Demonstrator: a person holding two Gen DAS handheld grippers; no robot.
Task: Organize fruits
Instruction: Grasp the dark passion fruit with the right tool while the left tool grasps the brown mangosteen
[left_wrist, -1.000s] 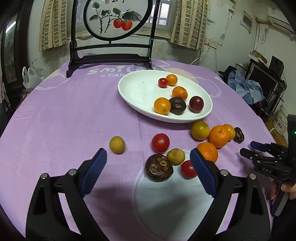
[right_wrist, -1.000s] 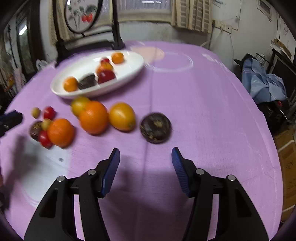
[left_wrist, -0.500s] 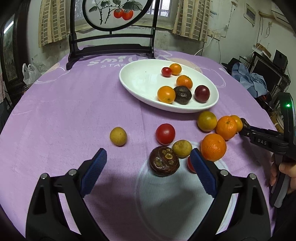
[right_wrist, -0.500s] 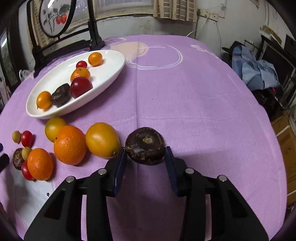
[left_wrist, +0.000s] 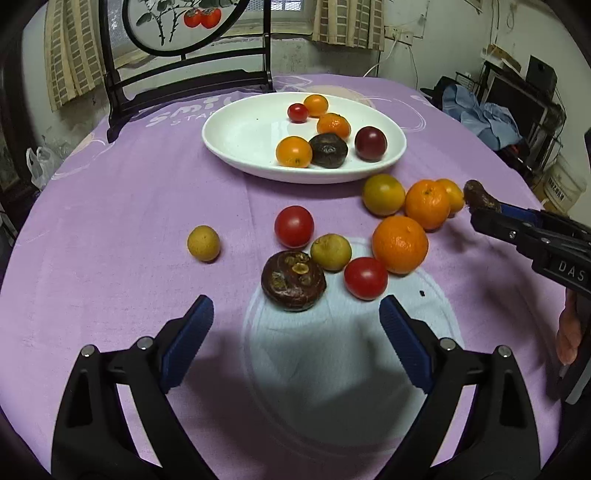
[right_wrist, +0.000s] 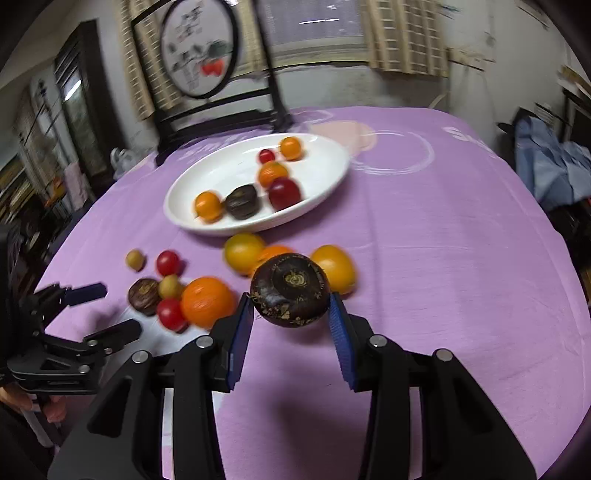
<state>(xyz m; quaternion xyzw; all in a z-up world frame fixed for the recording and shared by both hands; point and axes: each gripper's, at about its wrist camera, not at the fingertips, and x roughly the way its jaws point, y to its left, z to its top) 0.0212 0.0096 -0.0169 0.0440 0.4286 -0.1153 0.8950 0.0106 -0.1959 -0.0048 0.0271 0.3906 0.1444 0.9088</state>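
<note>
My right gripper (right_wrist: 291, 314) is shut on a dark brown mangosteen (right_wrist: 290, 295) and holds it above the purple cloth, in front of the loose fruit. It also shows in the left wrist view (left_wrist: 480, 195). The white oval plate (left_wrist: 236, 136) holds several fruits, among them a dark plum (left_wrist: 370, 143) and another mangosteen (left_wrist: 328, 150). My left gripper (left_wrist: 295, 328) is open and empty, just short of a third mangosteen (left_wrist: 293, 280), a red tomato (left_wrist: 365, 277) and an orange (left_wrist: 400, 243).
More loose fruit lies on the round purple-clothed table (left_wrist: 110, 206): a small yellow fruit (left_wrist: 203, 243), a red tomato (left_wrist: 294, 226), a yellow-green fruit (left_wrist: 383, 194) and oranges. A black framed screen (left_wrist: 184, 44) stands behind the plate. Clutter lies off the right edge.
My right gripper has closed on the mangosteen and lifted it off the cloth, swinging toward the plate. My left gripper has edged closer to the near fruits.
</note>
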